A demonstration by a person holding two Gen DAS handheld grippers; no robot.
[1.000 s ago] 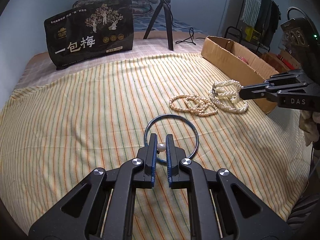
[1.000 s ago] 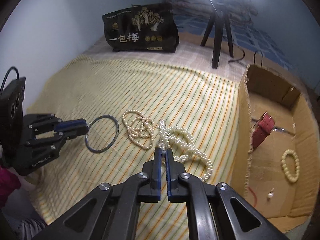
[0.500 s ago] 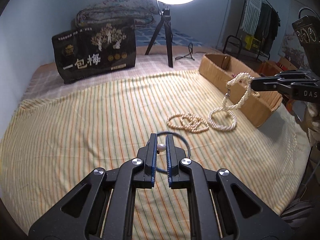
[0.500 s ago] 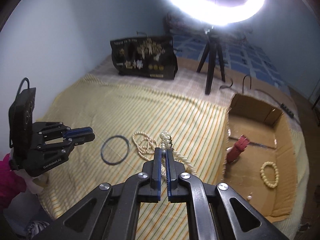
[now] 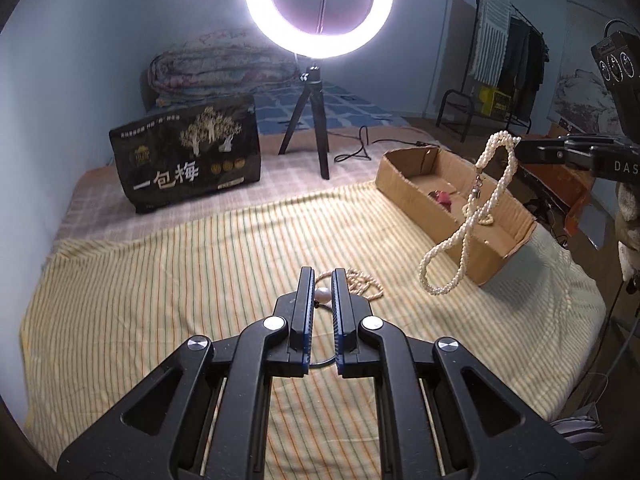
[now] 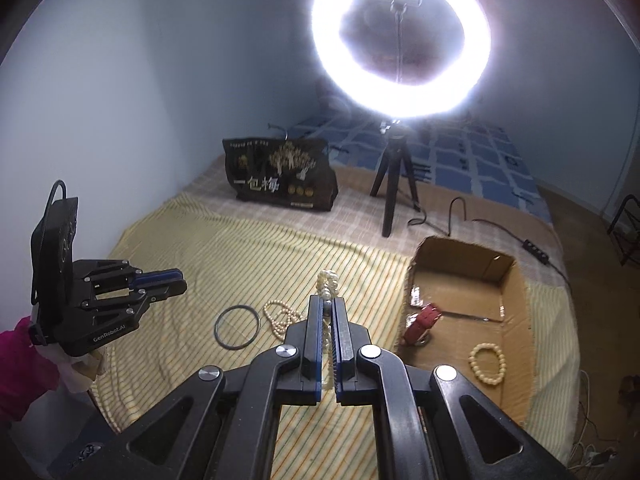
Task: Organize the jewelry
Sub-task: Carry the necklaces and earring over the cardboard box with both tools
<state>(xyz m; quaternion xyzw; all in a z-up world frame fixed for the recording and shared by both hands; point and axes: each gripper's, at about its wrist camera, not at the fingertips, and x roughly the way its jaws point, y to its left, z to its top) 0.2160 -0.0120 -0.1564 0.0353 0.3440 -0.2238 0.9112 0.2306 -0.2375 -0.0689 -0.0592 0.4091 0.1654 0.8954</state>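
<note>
While the right gripper (image 6: pixel 329 312) hangs up in the air over the striped cloth (image 5: pixel 160 280), its jaws are pinched nearly together on a long white pearl necklace (image 5: pixel 468 224), and from the left wrist view you can see that necklace dangling free in a twisted loop, with its lower end clear of the cloth, just in front of the cardboard box (image 5: pixel 472 248). The left gripper (image 5: pixel 322 292) is also off the surface, and its jaws are only a little apart with a single round pearl (image 5: pixel 323 295) squeezed between them; a thin dark wire or cord shows under the jaws, but I can't tell what it is. Down on the cloth there's a second pearl strand (image 6: pixel 280 316) lying in a loose heap, and right beside it a dark thin hoop (image 6: pixel 237 327) lying flat, apart from the strand by a small gap. The box sits on the right side of the cloth with its top open, and inside it there's a red strap-like thing (image 6: pixel 422 322) near the left wall and a small cream bead bracelet (image 6: pixel 487 363) on the floor of the box, well apart from each other. Farther back there's a black bag with gold trees and Chinese characters (image 5: pixel 188 160), standing upright, and a lit ring light (image 5: pixel 319 4) on a little tripod next to it.
</note>
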